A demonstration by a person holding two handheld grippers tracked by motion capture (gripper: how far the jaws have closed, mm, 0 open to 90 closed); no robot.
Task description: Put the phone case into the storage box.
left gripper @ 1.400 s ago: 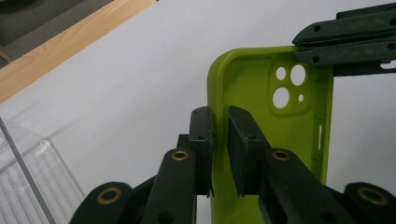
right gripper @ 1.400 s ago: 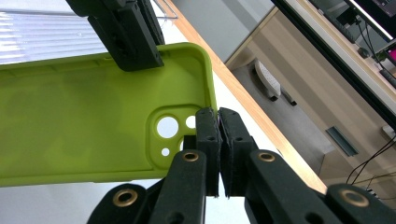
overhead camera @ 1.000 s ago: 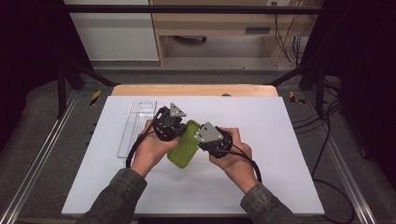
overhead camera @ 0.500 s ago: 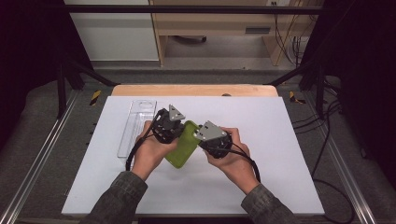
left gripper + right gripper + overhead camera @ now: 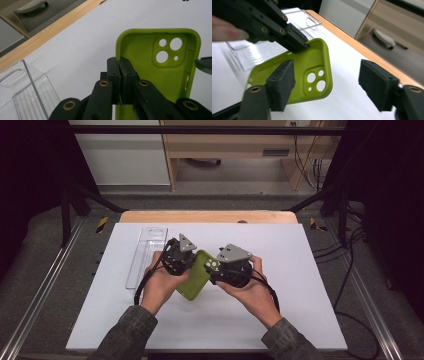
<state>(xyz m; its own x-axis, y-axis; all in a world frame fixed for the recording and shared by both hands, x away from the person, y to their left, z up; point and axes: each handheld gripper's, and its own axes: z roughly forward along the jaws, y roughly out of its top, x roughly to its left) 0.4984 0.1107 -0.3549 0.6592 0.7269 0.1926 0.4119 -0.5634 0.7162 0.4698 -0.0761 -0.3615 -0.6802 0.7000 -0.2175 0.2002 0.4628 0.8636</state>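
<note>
Green phone case (image 5: 155, 75): soft-looking matte lime shell, rounded corners, raised lip all round, inner face showing, square camera recess with three round holes plus one small one. It is held off the white desk (image 5: 300, 270) near the middle, between the two hands, tilted in the right gripper view. Left tongs (image 5: 120, 72): black jaws pressed together on the case's long side wall, pads flat and blocky, brass-coloured pivot pins on the links. Right tongs (image 5: 332, 87): jaws wide apart, dark pads with a rough foam-like texture, nothing between them; the left-hand pad sits in front of the case's lower part there, contact can't be told. In the high view both grippers sit on either side of the case, grey three-cornered plates on top, cables trailing back along the hands. Clear plastic tray (image 5: 148, 251): long, narrow, transparent, ribbed floor, rounded slot at its far end, lying flat toward the desk's far left corner, just beside the left hand. Desk top is smooth white with a wooden strip (image 5: 207, 216) along the far edge.
</note>
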